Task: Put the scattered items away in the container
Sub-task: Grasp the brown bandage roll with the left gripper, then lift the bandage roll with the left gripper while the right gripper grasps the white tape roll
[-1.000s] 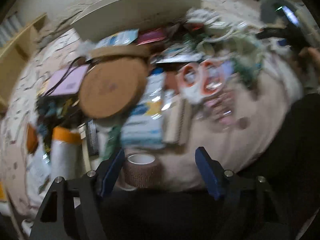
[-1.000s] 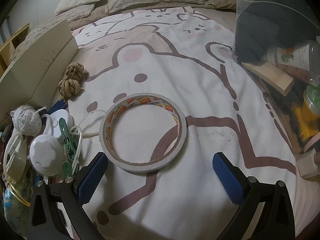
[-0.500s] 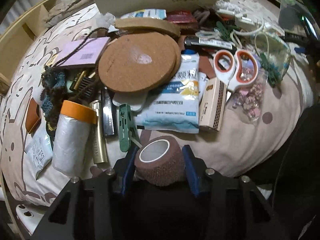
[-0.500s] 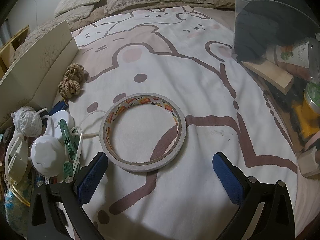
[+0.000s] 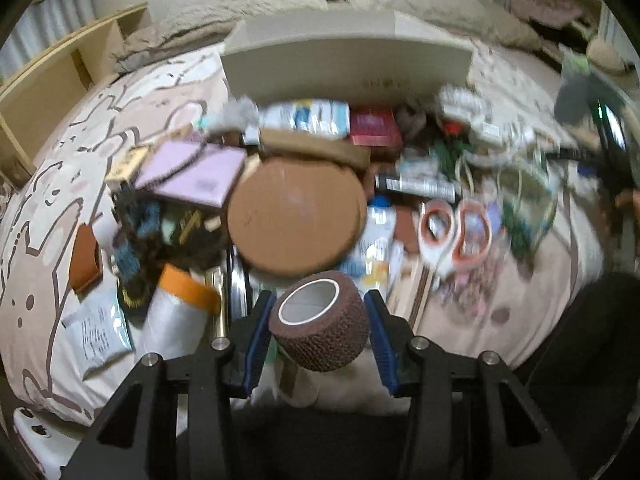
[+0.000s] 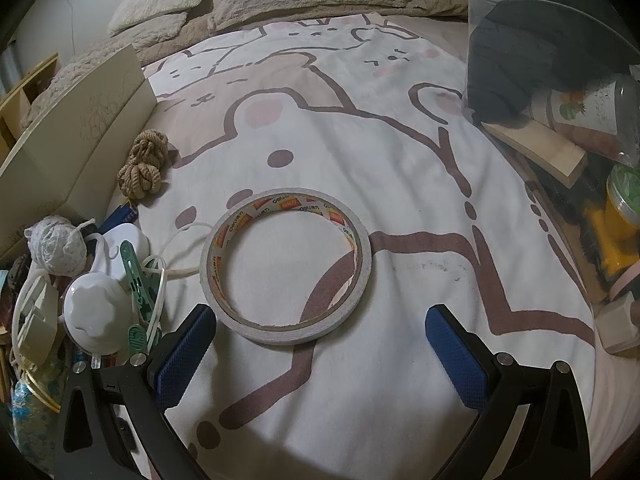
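My left gripper (image 5: 318, 326) is shut on a brown bandage roll (image 5: 320, 324), held tilted above the bed with its white core facing up. Beyond it lies a pile of scattered items: a round cork mat (image 5: 296, 216), orange-handled scissors (image 5: 456, 232), a purple booklet (image 5: 192, 176) and a film roll with an orange end (image 5: 176, 308). In the right wrist view my right gripper (image 6: 316, 344) stands open over the bedsheet, just short of a flat white tape ring (image 6: 286, 274). A clear container (image 6: 560, 92) holding dark cloth and jars stands at the right.
A beige box lid (image 5: 344, 60) stands behind the pile and appears again as a beige box lid (image 6: 68, 136) at the left. A jute rope knot (image 6: 144, 168), white yarn ball (image 6: 54, 244), green clothespin (image 6: 138, 276) and white cap (image 6: 94, 312) lie left of the tape ring.
The left gripper closed on the brown bandage roll and lifted it off the bed, tilting it. The right gripper and the tape ring have not moved.
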A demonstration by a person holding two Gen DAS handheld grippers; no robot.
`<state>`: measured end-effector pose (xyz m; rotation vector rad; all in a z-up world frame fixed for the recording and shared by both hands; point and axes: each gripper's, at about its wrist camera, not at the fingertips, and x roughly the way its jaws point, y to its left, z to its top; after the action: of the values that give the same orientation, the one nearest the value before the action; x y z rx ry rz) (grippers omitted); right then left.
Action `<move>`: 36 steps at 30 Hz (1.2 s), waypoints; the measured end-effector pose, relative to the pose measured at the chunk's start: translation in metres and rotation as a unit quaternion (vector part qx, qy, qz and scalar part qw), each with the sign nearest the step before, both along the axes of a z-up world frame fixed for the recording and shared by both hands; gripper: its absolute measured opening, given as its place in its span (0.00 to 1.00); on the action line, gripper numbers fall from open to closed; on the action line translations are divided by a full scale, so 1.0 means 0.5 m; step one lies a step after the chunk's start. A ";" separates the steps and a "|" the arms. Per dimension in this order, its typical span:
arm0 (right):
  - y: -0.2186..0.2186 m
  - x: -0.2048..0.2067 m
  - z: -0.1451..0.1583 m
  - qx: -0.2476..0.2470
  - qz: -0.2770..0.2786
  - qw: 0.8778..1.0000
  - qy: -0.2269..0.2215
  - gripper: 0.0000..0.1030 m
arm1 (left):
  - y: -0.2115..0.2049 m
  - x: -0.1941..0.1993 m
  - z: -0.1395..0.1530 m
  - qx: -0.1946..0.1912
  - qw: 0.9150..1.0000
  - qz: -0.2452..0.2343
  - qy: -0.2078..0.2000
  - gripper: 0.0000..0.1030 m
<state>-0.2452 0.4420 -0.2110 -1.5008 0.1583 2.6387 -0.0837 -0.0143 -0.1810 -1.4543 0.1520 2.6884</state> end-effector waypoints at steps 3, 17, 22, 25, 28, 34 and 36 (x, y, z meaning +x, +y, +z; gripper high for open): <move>0.003 0.000 0.000 0.000 -0.001 1.000 0.001 1.00 | 0.007 -0.026 0.022 0.012 0.999 0.010 0.033 0.44; 0.011 0.001 0.004 0.009 -0.006 1.000 0.005 1.00 | 0.043 -0.242 0.056 -0.004 0.993 0.044 0.114 0.44; 0.019 0.002 0.004 0.017 -0.013 1.000 0.004 1.00 | 0.052 -0.303 0.027 -0.006 0.994 0.049 0.099 0.44; 0.017 0.003 0.006 0.027 -0.014 1.000 0.006 1.00 | 0.050 -0.318 0.001 -0.001 0.995 0.053 0.090 0.44; 0.010 0.003 0.007 0.038 -0.010 0.999 0.009 1.00 | 0.045 -0.325 -0.023 0.000 0.995 0.057 0.079 0.45; -0.013 0.000 0.016 0.050 0.017 0.998 0.026 1.00 | 0.052 -0.320 -0.037 -0.001 0.995 0.054 0.082 0.48; -0.019 -0.006 0.016 0.055 0.022 0.998 0.027 1.00 | 0.048 -0.314 -0.038 0.011 0.995 0.053 0.082 0.63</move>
<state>-0.2481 0.4323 -0.2030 -1.4164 -0.0158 2.6758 -0.2408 0.0095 -0.2001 -1.2707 0.0567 2.8846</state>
